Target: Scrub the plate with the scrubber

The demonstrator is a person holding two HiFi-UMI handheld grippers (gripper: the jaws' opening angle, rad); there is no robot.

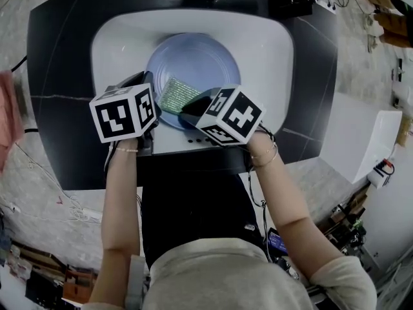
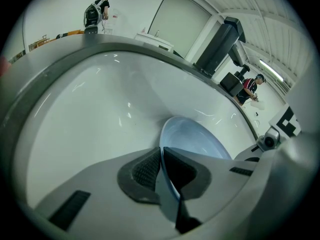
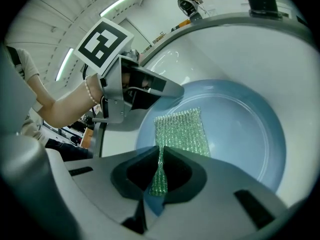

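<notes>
1. Looking down in the head view, a dark table (image 1: 58, 57) carries a white basin (image 1: 271, 50). Pale speckled floor (image 1: 58, 231) lies around it, with loose cables (image 1: 77, 212) to the basin's left. A pale blue plate (image 1: 200, 60) sits in the middle of the basin, and a green scrubber (image 1: 177, 94) rests on the plate's near part. The left gripper (image 1: 145, 89) is at the basin's near left and the right gripper (image 1: 193, 108) at its near right. Their marker cubes cover the jaws from this angle.

2. The left gripper view looks along jaws that are closed on the plate's rim, which is nipped edge-on between the ribbed pads. The basin's wall curves up glossy white, with streaks of reflected light. Only this view shows a dark column (image 2: 217, 46) beyond the basin's far rim. It also shows two people, one person (image 2: 95, 15) and another person (image 2: 248, 88), standing far behind the basin in a white-walled room.

3. The right gripper view shows jaws pinched tight on one end of the scrubber. Between the pads the scrubber bunches into a narrow strip, then fans out flat on the plate. Its mesh is a glittery green knit, and the plate is smooth with a raised rim. Only this view shows the left gripper side-on at the basin's left, a bead bracelet (image 3: 90, 95) on that wrist, and ceiling strip lights (image 3: 116, 5).
</notes>
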